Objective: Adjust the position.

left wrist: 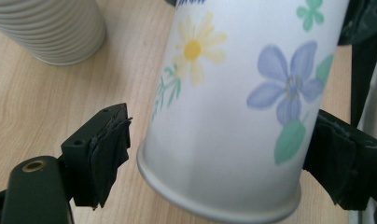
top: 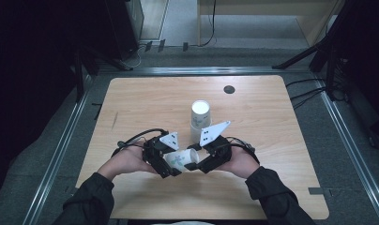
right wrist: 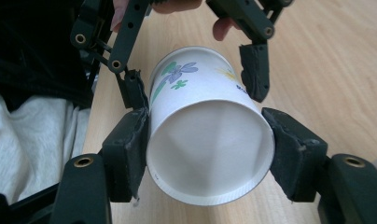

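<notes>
- White paper cup (top: 180, 159) with painted flowers on it, lying on its side between the two grippers, at the near middle of the wooden table (top: 253, 117).
- right gripper (top: 200, 165) has its jaws clamped on the cup at the open mouth end. In the right gripper view both black pads press on the rim (right wrist: 210, 154), one each side, and you look straight into the white inside of the cup.
- left gripper (top: 171, 169) is around the cup's bottom end, but the jaws are open. In the left gripper view there's a clear gap between the left pad and the cup wall (left wrist: 233, 93); the other pad sits right up against the far side, can't tell if it's actually touching.
- So the cup is carried by the right gripper alone, tilted a bit, mouth pointing to the person's right. From the high view it looks just off the table surface, though I can't say for sure.
- Flowers: a yellow daisy and a blue one with green leaves, pretty clear in the left gripper view.
- Behind the grippers there's a stack of cups (top: 200, 117) standing upright near the table's middle, well apart from the held cup. Its ribbed side (left wrist: 51, 28) shows at the top left of the left gripper view.
- Small dark round spot (top: 229, 89) near the far edge of the table.
- Both hands are in dark sleeves (top: 276, 197) coming in from the near edge.
</notes>
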Tool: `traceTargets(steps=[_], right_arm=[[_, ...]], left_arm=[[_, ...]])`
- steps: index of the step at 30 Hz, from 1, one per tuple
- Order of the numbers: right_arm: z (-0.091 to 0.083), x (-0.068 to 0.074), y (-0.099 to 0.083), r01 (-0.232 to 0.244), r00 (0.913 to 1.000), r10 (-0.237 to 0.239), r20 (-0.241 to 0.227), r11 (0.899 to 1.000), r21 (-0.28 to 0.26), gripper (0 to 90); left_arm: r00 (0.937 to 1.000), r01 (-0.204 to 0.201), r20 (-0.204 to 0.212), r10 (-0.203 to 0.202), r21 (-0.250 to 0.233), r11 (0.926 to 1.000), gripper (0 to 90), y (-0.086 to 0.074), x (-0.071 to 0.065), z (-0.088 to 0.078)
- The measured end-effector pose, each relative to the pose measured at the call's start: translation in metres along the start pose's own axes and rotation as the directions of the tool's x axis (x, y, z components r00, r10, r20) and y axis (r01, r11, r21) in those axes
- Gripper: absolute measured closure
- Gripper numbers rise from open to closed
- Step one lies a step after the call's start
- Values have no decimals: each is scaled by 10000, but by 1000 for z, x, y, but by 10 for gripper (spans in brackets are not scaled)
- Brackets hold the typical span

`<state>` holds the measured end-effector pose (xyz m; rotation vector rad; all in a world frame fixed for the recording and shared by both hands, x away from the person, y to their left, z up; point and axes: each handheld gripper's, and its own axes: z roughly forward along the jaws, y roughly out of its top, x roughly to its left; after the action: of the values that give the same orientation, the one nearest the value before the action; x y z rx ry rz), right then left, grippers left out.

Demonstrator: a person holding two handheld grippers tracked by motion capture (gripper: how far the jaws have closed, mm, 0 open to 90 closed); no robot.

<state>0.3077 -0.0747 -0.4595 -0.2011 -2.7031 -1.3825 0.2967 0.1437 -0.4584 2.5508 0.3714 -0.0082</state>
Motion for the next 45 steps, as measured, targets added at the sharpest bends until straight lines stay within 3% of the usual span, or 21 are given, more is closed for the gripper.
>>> traceTargets(steps=[4,11,15,20,25,35,39,45], right_arm=[[-8,-2,0,-207,9998,205,-62,9990,-389,351],[-24,-4,3,-395,9991,373,-197,9911,-1273,351],[-29,-4,4,-450,9988,413,-271,9867,-1562,350],[-35,-6,4,-603,9973,507,-537,9788,-1958,351],[-37,-7,4,-774,9947,598,-837,9709,-2268,350],[-37,-8,4,-974,9918,750,-1038,9682,-2304,350],[-37,-8,3,-1009,9907,761,-1124,9669,-2342,350],[-36,-7,4,-750,9950,578,-813,9711,-2267,306]], left_arm=[[9998,208,6,-208,-613,9979,127,-3,1,-6],[9982,600,103,-592,-1879,9803,125,-7,1,-15],[9970,766,291,-715,-2544,9641,126,-8,-1,-18],[9953,946,539,-806,-3598,9282,128,-10,-4,-21],[9938,1058,746,-822,-4128,9047,130,-11,-4,-22],[9939,959,921,-606,-4517,8870,194,-14,-5,-26],[9956,808,782,-507,-4533,8877,217,-14,-6,-28],[9962,749,715,-490,-4259,9017,238,-12,-6,-27]])
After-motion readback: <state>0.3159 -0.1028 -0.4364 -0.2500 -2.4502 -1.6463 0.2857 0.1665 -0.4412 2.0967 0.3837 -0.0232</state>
